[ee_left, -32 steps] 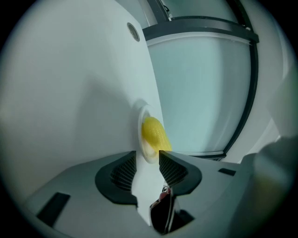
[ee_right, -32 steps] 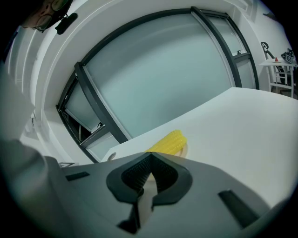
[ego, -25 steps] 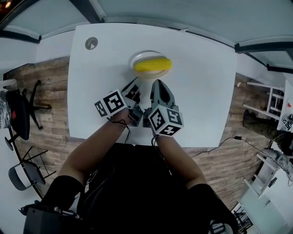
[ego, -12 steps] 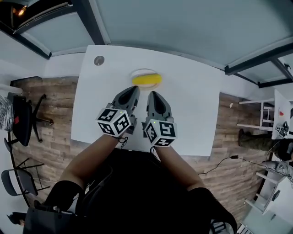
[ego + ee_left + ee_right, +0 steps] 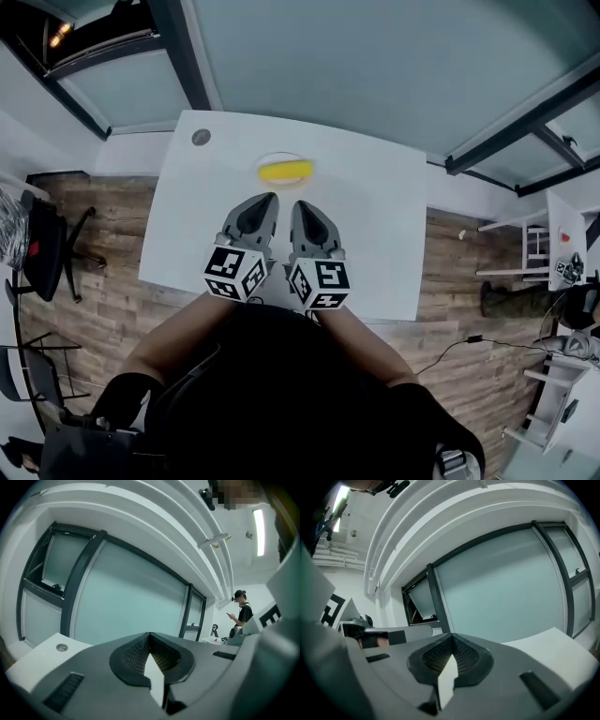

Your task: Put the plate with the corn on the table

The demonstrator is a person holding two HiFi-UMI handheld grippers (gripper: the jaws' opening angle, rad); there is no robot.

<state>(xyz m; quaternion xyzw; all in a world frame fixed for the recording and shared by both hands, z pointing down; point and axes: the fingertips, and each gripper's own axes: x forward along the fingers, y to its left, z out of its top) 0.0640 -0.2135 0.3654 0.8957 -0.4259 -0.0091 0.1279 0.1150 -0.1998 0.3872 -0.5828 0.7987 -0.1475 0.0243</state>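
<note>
No words, numbers, brands or signs can be read. The only print is black-and-white square code patterns, on the white marker cube (image 5: 234, 274) of the left gripper (image 5: 263, 201) and the matching cube (image 5: 319, 284) of the right gripper (image 5: 300, 207). The patterns hold no letters.

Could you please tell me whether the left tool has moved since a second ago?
Yes. The left tool has drawn back from the plate holding the corn, toward the near edge of the table. Its jaws are shut and empty.
</note>
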